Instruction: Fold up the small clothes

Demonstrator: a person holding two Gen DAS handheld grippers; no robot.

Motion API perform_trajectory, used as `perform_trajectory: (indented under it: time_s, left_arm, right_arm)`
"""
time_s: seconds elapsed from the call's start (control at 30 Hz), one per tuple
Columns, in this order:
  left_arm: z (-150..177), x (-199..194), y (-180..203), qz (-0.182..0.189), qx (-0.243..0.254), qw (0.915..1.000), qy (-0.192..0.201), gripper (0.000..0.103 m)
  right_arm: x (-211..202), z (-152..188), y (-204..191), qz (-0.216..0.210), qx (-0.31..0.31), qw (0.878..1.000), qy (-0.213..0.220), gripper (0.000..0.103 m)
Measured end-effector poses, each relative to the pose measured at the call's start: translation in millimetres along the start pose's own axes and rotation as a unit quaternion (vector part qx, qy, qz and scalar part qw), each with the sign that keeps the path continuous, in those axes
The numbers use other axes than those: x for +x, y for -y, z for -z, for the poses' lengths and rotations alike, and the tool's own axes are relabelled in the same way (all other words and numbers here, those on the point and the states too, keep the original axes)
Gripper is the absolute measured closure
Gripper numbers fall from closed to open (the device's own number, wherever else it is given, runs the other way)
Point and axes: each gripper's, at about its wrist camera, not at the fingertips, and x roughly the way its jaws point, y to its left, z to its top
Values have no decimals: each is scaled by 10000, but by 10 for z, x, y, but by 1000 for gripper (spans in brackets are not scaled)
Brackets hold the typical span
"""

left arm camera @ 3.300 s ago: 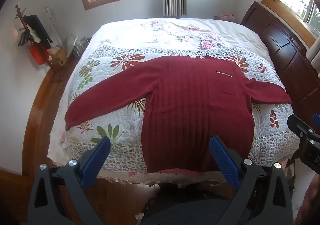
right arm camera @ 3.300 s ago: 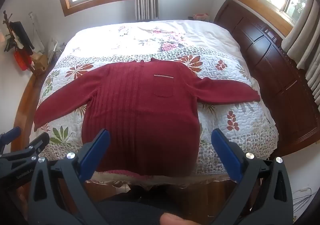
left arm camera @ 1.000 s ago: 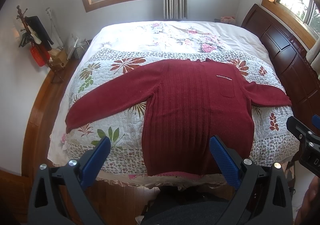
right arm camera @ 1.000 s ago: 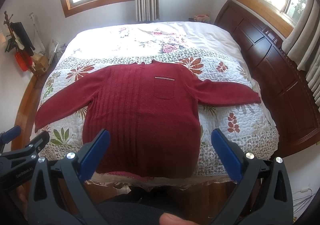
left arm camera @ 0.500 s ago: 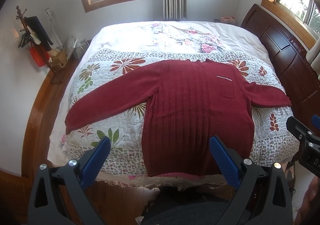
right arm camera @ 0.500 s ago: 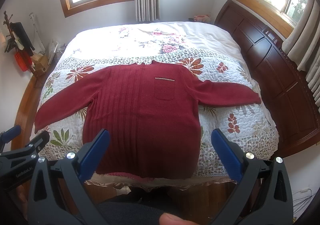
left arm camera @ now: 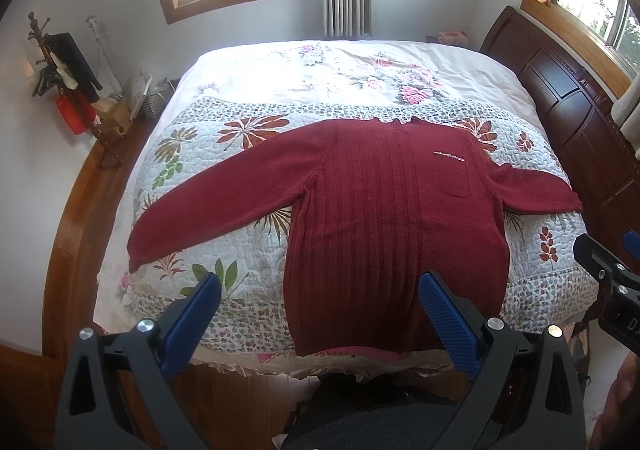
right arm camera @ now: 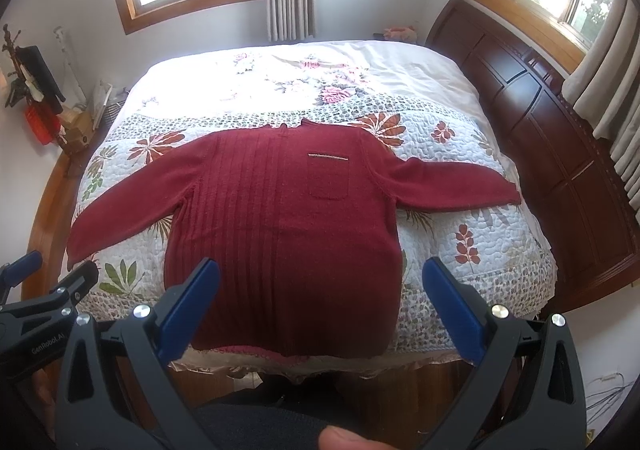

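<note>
While the red sweater lay flat across the quilted bed, mid-frame, the left gripper and right gripper hovered below it, jaws spread and empty. Its hem overhung the edge; a one-sided pull could drag it off.

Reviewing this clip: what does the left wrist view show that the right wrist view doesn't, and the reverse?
Only the left wrist view shows the right tool entering at its right edge.

Only the right wrist view shows the left tool at its left edge, the pale curtains beside the right-hand window, and a fingertip at the bottom.

Both show the red sweater spread flat, sleeves out, on the floral quilt, the dark headboard, and their own tool open above the hem.
</note>
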Motion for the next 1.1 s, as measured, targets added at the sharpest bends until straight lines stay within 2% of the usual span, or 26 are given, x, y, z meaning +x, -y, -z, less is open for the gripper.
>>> perform_trajectory:
  time_s: [0.1, 0.17, 0.23, 0.3, 0.33, 0.4, 0.47, 0.5, 0.6, 0.67, 0.77, 0.8, 0.87, 0.97, 1.03, 1.1]
  left_arm:
    - [-12, 69, -19, 100, 7, 9999, 48, 4]
    - [-20, 179, -54, 363, -12, 9993, 120, 4]
    - [-10, 305, -144, 758, -134, 9966, 281, 4]
    - [2, 491, -243, 1305, -263, 9902, 431, 4]
    - [-5, 541, -262, 1472, -247, 9878, 437, 4]
    - [-30, 636, -287, 1788, -54, 9812, 725, 4]
    - [-53, 661, -280, 1968, 128, 9745, 1070, 4]
    - [-76, 681, -270, 2077, 194, 9709, 1172, 4]
    - [-183, 769, -230, 2513, 261, 9578, 1370, 4]
    - [-257, 851, -162, 2728, 323, 9531, 1274, 4]
    - [-340, 988, -1, 2779, 457, 9553, 898, 4]
    - [-355, 1028, 48, 2803, 440, 9560, 748, 4]
    - [-376, 1137, 148, 2772, 333, 9589, 513, 4]
    - [-369, 1224, 290, 2710, 150, 9620, 303, 4]
    - [-366, 1237, 400, 2687, -45, 9630, 222, 4]
    - [-364, 1234, 463, 2676, -176, 9633, 157, 4]
  right_arm:
    - [27, 4, -3, 29, -1, 10000, 14, 2]
    - [37, -10, 28, -69, 28, 9999, 107, 2]
    - [41, -27, 88, -392, 52, 9980, 493, 2]
    - [64, -26, 256, -803, 96, 9909, 1078, 2]
    - [103, -39, 334, -788, 120, 9899, 1169, 2]
    - [290, -74, 525, -435, 202, 9943, 950, 3]
    - [509, -66, 865, -321, 699, 9947, 676, 3]
    - [623, -50, 1104, -298, 1098, 9922, 510, 3]
    - [847, 13, 1693, -367, 1891, 9804, 422, 3]
    - [1001, 64, 2046, -463, 2352, 9698, 453, 3]
    - [1342, 202, 2718, -674, 3199, 9443, 370, 6]
    - [1524, 252, 3018, -771, 3546, 9314, 295, 8]
    - [1852, 324, 3497, -1013, 4059, 9081, 178, 31]
    - [2299, 449, 4095, -1463, 4856, 8618, 90, 34]
    - [2601, 510, 4457, -1912, 5327, 8243, 172, 34]
    - [2898, 565, 4813, -2124, 5734, 7908, 263, 34]
